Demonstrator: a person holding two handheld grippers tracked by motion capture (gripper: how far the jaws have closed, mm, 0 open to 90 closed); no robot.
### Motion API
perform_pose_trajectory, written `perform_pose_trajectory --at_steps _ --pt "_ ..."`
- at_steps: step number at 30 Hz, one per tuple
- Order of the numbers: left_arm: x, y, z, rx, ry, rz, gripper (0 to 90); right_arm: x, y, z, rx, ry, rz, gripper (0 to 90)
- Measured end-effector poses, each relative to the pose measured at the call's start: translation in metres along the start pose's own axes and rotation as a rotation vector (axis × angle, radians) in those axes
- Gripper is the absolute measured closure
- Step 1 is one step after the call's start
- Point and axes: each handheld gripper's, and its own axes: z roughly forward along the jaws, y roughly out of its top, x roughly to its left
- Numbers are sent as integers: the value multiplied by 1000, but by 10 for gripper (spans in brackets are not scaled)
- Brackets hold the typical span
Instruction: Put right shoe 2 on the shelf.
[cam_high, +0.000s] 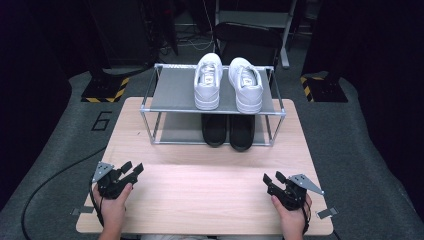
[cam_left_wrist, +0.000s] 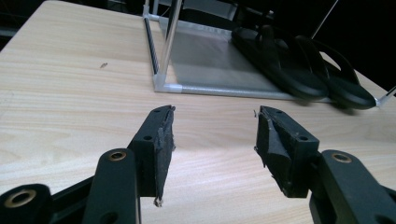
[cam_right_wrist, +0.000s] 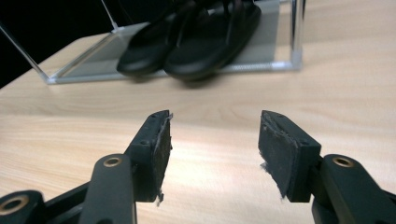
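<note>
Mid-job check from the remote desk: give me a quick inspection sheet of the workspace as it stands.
Surface: light wooden table, front half bare; a small dark speck in the left gripper view.
Job's things: two-tier shoe rack at the far side; white sneakers side by side on the top shelf; black flip-flops on the bottom shelf, toes jutting past its front edge.
Clutter: nothing seen.
Grippers: left gripper and right gripper both open, empty, low over the front corners.
Cables: one trails from the left gripper off the table to the floor.
Surroundings: grey floor, striped stand bases, dark equipment behind.
</note>
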Motion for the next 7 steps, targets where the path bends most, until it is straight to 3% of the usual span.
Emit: perform_pose_trajectory --at_steps 7 --pt "3 -2 2 38 -11 4 452 -11 -6 1 15 -23 43 437"
